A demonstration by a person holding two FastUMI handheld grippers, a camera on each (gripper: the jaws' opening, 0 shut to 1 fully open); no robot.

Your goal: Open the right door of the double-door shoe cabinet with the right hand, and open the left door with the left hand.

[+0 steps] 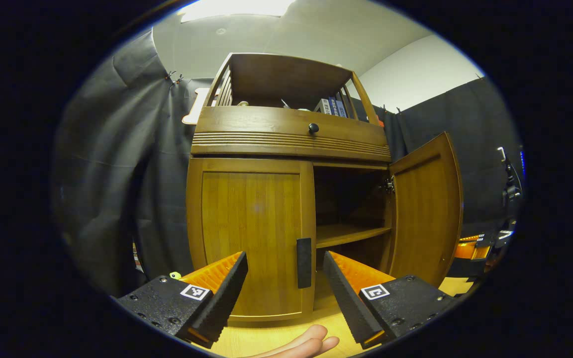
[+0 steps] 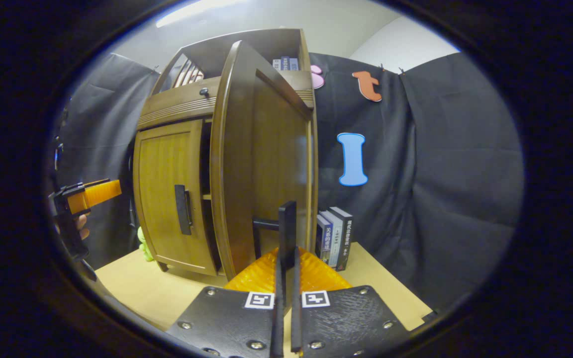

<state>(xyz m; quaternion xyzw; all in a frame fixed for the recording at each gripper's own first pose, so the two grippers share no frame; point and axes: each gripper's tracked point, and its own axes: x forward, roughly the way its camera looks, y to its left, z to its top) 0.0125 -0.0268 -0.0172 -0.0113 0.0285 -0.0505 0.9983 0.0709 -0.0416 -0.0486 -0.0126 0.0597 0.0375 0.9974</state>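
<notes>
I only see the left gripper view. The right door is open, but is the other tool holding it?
Observer: Yes. The right tool is shut on the handle of the right door.
Operator: Is anything hiding behind that door?
Observer: Books stand upright on the table, beside the cabinet.

Left gripper (image 1: 285, 278) wide open and level; right gripper (image 2: 287, 258) clamped, fingers nearly together.
</notes>
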